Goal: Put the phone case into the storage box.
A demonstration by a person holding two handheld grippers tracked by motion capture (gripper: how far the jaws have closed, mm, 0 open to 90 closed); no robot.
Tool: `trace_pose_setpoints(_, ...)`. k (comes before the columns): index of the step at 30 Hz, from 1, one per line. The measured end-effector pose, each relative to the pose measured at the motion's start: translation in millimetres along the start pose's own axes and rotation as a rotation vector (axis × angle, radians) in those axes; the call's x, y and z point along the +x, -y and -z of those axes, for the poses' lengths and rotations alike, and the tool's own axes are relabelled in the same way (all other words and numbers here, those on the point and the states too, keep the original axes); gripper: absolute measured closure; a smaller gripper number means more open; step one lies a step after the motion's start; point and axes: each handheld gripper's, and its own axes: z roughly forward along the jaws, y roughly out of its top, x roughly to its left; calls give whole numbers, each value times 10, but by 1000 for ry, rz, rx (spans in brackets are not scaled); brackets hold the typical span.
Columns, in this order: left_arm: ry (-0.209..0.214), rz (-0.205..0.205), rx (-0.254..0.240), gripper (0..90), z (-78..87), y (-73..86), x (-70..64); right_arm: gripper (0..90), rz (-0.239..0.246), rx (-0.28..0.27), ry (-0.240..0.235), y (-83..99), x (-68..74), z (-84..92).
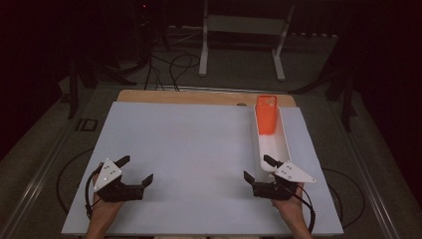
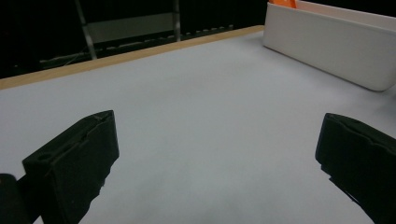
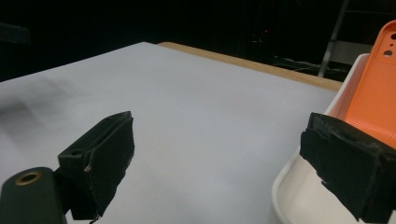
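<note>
An orange phone case [image 1: 266, 114] leans upright in the far end of a long white tray [image 1: 283, 149] on the right side of the table. My right gripper [image 1: 257, 167] is open at the tray's near end, with one jaw above the rim and nothing between the jaws. In the right gripper view the orange case [image 3: 373, 93] rises behind the tray rim [image 3: 289, 186], beyond my right gripper [image 3: 219, 154]. My left gripper [image 1: 136, 170] is open and holds nothing at the near left, low over the mat. From the left gripper [image 2: 217, 154], the tray [image 2: 327, 42] lies far off.
A white mat [image 1: 199, 149] covers the table, and a wooden edge [image 1: 199, 97] shows at the far side. Behind the table a white metal stand [image 1: 244, 30] and cables [image 1: 169, 69] sit on the dark floor. Each gripper trails a black cable near the front edge.
</note>
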Motion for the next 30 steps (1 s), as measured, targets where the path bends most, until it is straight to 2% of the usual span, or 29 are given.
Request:
trace_pose_setpoints(6, 4, -4, 2, 3, 4, 6, -7, 91, -25, -8, 1, 51, 2, 14)
trace_pose_setpoints(13, 9, -19, 9, 3, 7, 22, -17, 91, -25, -6, 1, 72, 11, 12)
trace_pose_setpoints(30, 6, -25, 22, 3, -9, 41, -24, 91, -32, 4, -11, 101, -3, 4)
